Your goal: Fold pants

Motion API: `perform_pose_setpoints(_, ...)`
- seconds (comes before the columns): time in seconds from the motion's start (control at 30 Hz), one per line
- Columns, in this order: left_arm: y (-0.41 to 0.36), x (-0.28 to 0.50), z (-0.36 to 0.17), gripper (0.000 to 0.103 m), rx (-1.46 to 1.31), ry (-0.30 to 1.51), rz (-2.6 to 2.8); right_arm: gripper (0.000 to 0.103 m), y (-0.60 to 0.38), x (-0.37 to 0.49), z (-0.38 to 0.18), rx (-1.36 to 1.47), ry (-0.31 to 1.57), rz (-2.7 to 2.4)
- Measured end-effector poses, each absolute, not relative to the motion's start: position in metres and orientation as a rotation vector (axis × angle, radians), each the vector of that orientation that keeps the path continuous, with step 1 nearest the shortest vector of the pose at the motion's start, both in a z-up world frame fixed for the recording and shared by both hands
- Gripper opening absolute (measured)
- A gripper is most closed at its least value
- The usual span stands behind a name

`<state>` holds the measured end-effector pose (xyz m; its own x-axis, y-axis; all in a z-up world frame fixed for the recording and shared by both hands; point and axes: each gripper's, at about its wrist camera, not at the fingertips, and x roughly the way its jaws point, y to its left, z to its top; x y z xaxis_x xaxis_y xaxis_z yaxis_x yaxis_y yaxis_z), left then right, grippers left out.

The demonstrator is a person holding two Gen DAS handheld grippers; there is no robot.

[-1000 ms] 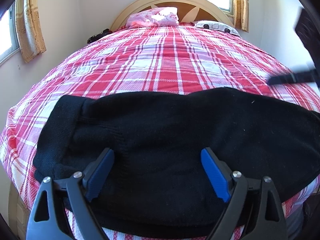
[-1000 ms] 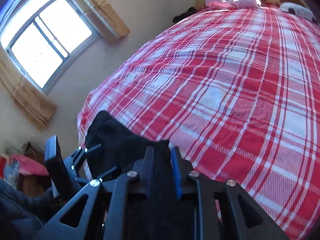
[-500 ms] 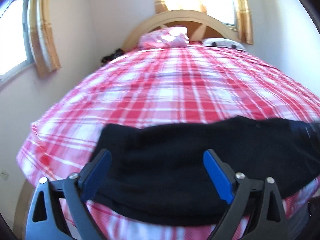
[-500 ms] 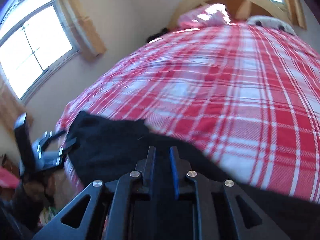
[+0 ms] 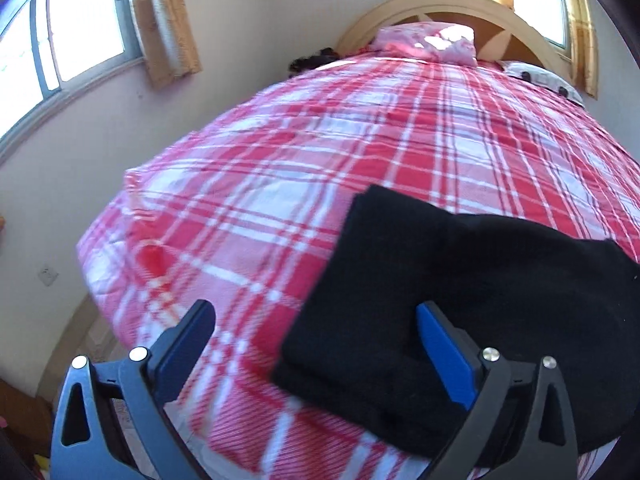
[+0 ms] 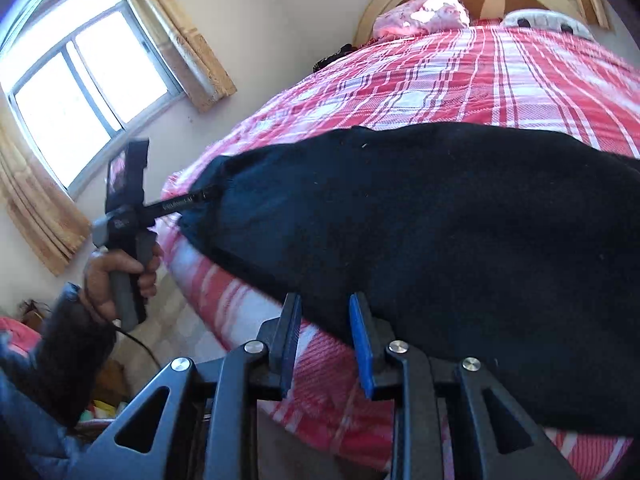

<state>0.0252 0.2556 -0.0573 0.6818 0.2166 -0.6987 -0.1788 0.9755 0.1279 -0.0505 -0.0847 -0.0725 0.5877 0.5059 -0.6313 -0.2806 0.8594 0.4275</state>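
**A:** Black knit, item one: pants (image 5: 460, 300). Location?

**B:** On the bed (image 5: 280, 184), across its near end, already doubled into a long flat bundle. Seen from the left gripper (image 5: 316, 344), one squared end lies ahead and to its right, with the right-hand finger over the cloth and the left-hand finger over bare plaid. Seen from the right gripper (image 6: 326, 344), the bundle runs ahead and off to the right, its near edge passing just beyond the fingertips.

**A:** Gripper states?

**B:** Left: spread wide, jaws just opened further, nothing clamped; the cloth lies under it, not pinched. Right: jaws a little apart, just opened, only plaid cover showing in the gap; no cloth between the pads.

**A:** Handling class?

**B:** Soft and limp, by my reading. Thick knit, probably light to moderate in weight, no stiffness to speak of. Likely to sag and drape from any single hold, and layers may slide over one another if only the top one is caught. Not fragile. Matte surface, so I judge it unlikely to slip from rubbery pads.

**A:** Where to take hold?

**B:** At the short squared end nearest the left gripper, pinching through all layers near a corner. Second hold at the other corner of that end, so the fold carries over evenly. Mid-panel pinches would bunch it.

**A:** Other entries?

**B:** Pillow (image 5: 428, 42) at the headboard, well beyond. Hand (image 6: 116, 276) holding the left gripper's handle, left of the right gripper.
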Motion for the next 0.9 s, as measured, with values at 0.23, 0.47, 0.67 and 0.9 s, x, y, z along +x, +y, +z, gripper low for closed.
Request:
perform_pose_setpoints(0.23, 0.195, 0.007, -0.016, 0.1, 0.047, 0.675, 0.038, 0.027, -0.163, -0.08, -0.031, 0.407, 0.599, 0.18)
perform_pose_setpoints(0.47, 0.07, -0.002, -0.022, 0.1, 0.177, 0.664, -0.25, 0.027, -0.303, -0.1, -0.026, 0.472, 0.611, -0.161)
perform_pose_setpoints(0.67, 0.025, 0.004, -0.046, 0.1, 0.243, 0.764, -0.243, 0.007, -0.407, -0.14, -0.055, 0.608, 0.675, -0.242)
perform_pose_setpoints(0.9, 0.031, 0.002, -0.05, 0.1, 0.149, 0.831, -0.23, 0.011, -0.375, -0.152, -0.032, 0.467, 0.602, -0.408)
